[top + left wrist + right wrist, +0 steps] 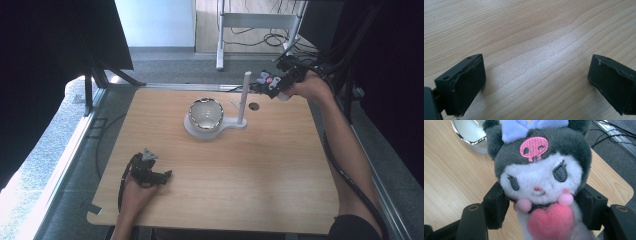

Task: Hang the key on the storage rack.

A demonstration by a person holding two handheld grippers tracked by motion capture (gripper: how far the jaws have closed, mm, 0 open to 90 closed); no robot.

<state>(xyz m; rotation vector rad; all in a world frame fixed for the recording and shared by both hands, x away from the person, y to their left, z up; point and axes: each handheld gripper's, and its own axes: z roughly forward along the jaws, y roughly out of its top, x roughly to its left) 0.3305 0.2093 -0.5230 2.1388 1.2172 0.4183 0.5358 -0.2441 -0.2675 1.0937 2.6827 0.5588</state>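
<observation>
In the high view, daylight enters from the upper middle and left of the frame, where the floor along the left edge is blown out to white. The left and right borders fall into near black. The tabletop (pixel 225 165) is evenly lit, with soft shadows; the picture is low in detail and slightly hazy. The shiny bowl (pixel 205 114) shows bright glare on its rim. In the left gripper view, a broad pale sheen crosses the wood grain at centre. In the right gripper view, the plush toy (pixel 541 177) is sharp, its lower part soft.
</observation>
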